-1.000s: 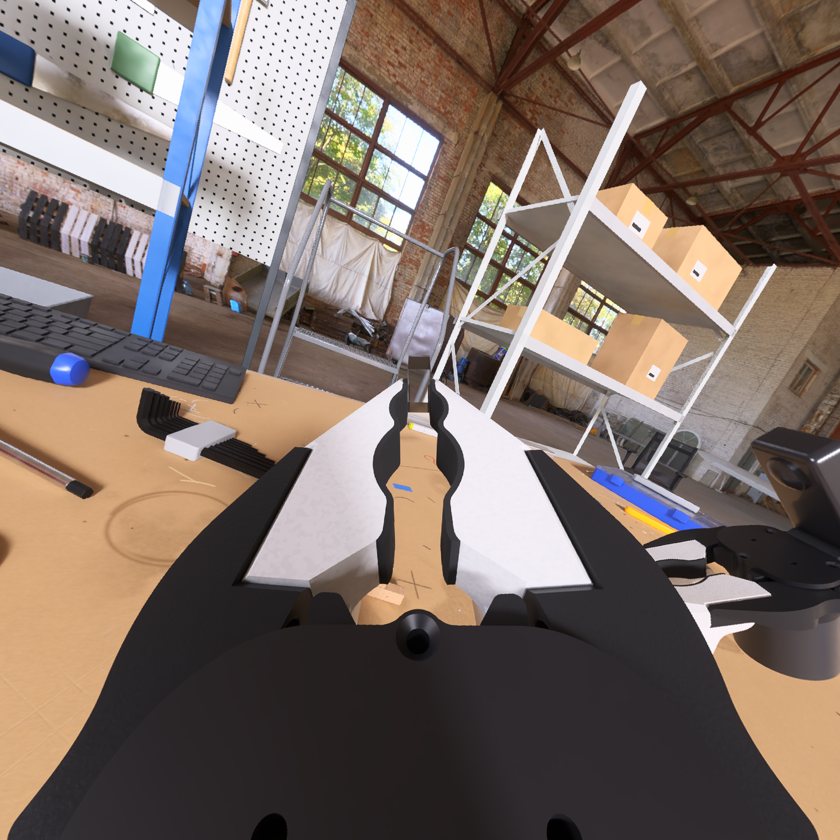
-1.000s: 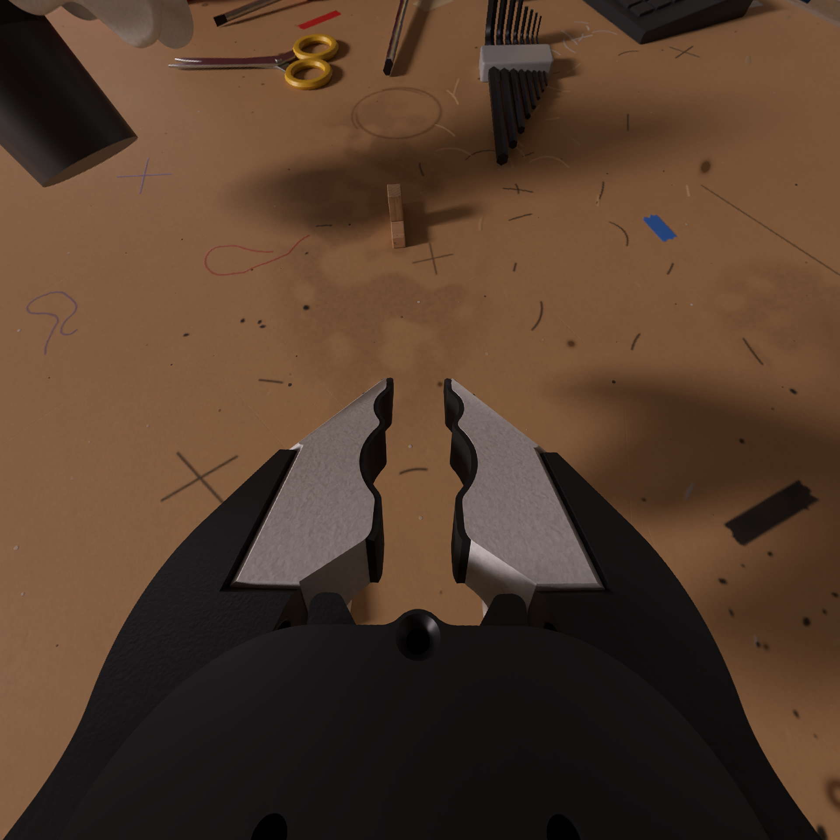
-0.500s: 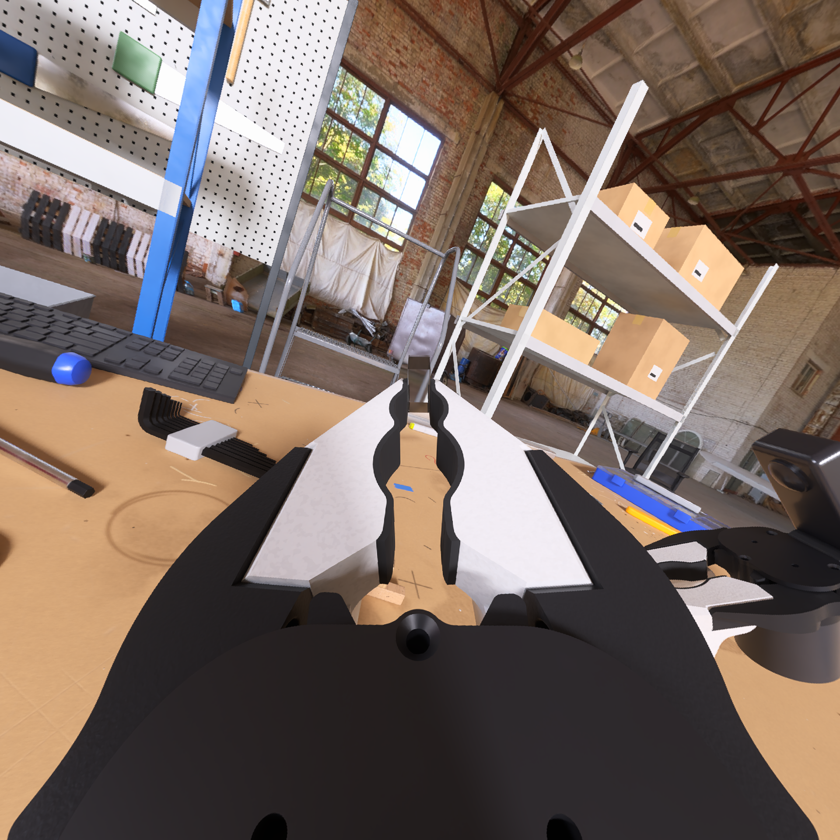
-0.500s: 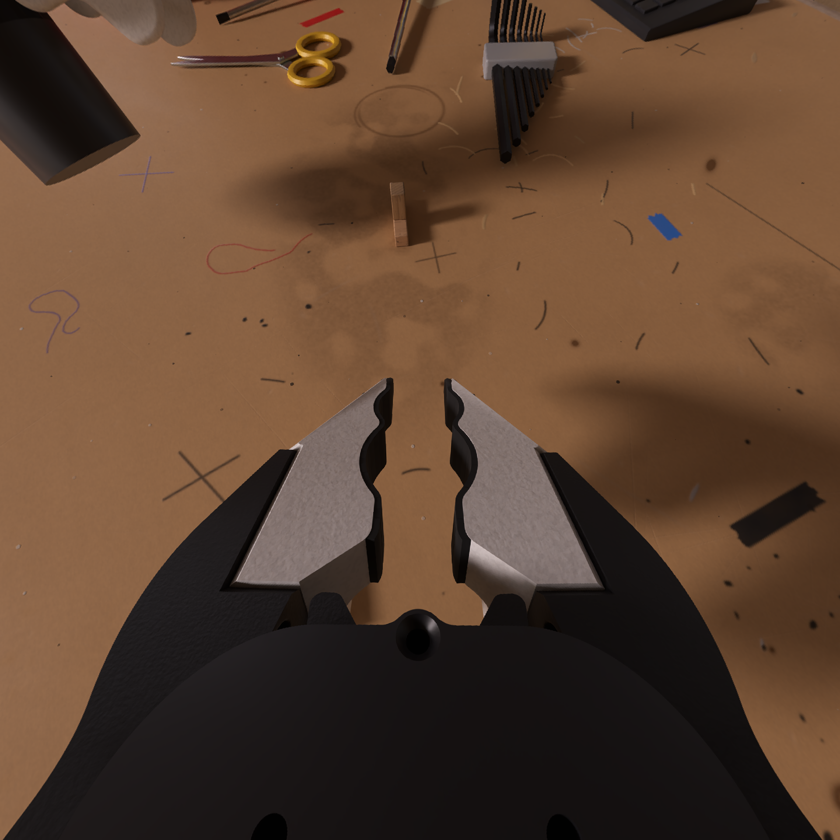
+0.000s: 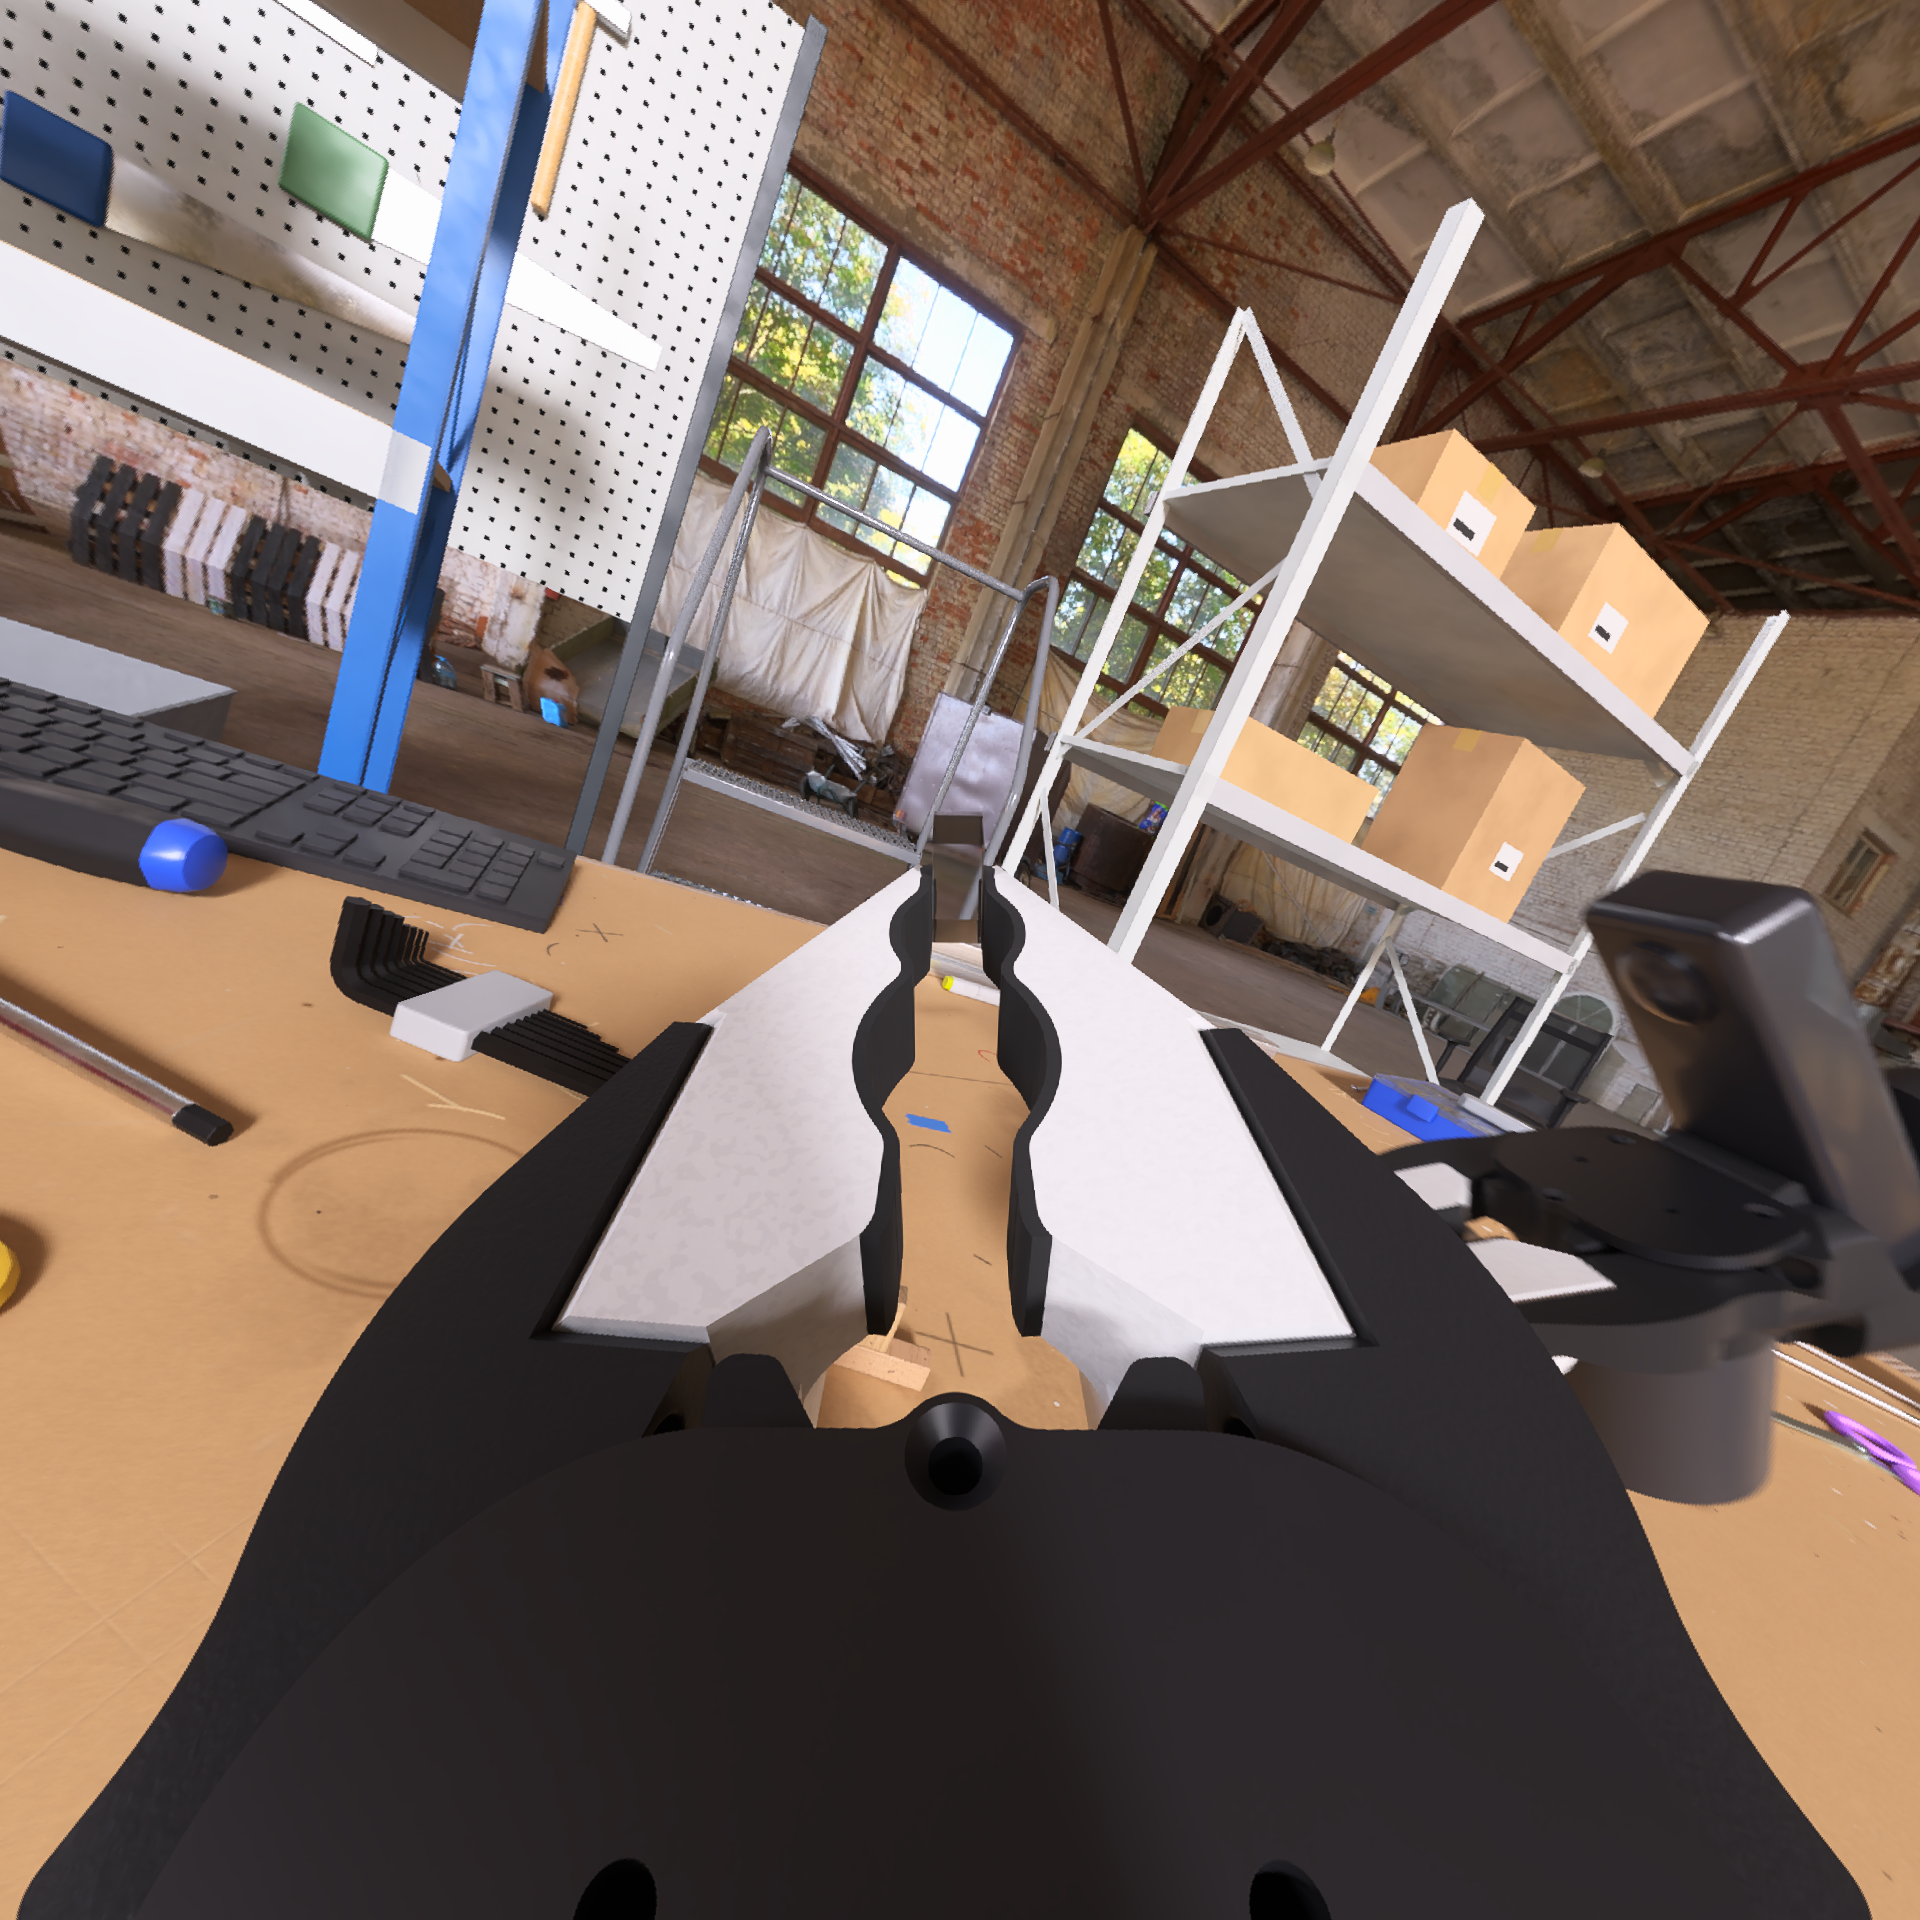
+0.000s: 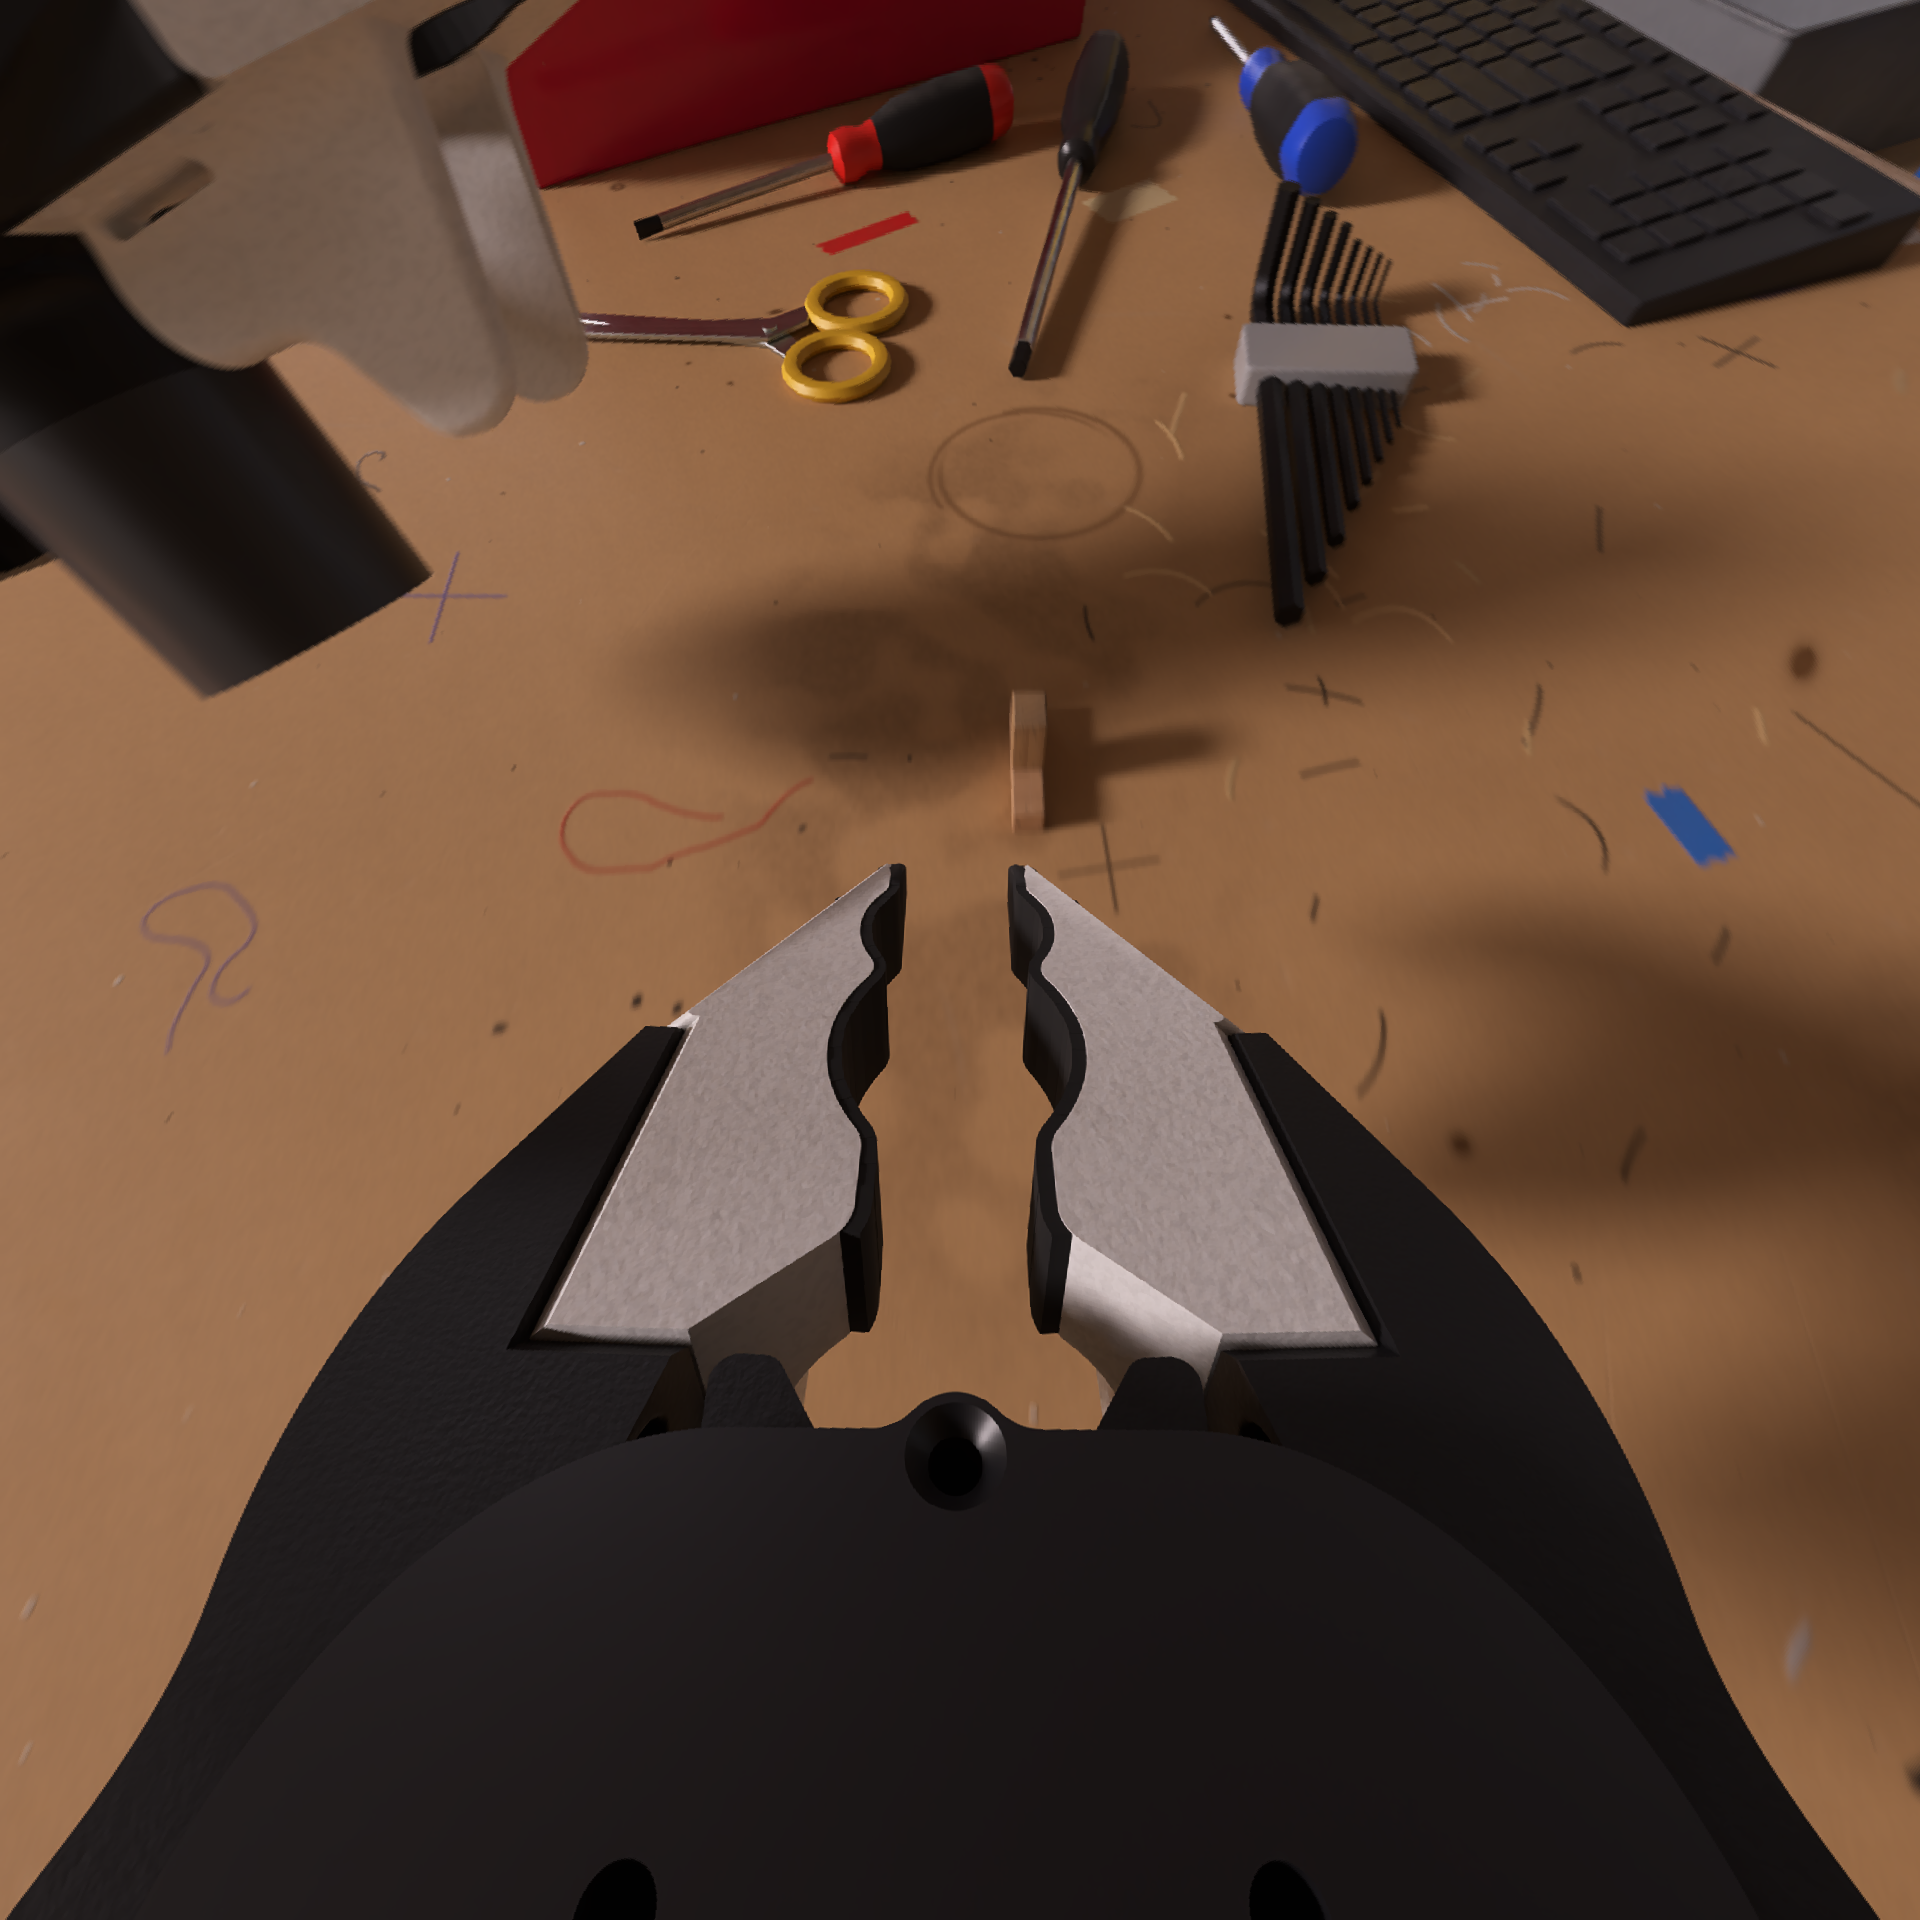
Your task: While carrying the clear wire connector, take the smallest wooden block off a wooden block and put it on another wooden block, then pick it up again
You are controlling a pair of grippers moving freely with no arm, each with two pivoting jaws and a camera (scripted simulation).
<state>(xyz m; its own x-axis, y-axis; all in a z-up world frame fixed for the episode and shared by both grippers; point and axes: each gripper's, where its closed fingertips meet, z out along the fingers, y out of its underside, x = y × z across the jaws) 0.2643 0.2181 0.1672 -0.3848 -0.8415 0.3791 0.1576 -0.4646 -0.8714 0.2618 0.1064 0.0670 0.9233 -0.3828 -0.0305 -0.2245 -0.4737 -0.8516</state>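
Left wrist view: left gripper (image 5: 957, 883) pinches the clear wire connector (image 5: 957, 871) at its tips, around 12 o'clock. Right wrist view: right gripper (image 6: 957, 875), jaws slightly parted and holding nothing, hovers over the table (image 6: 416, 1091); wooden block (image 6: 1027, 758) stands just past its tips at 12 o'clock.

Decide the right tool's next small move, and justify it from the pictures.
Probably ease the right tool forward and down toward the wooden block: it is open, empty and short of the block, while the left tool grips the clear wire connector.
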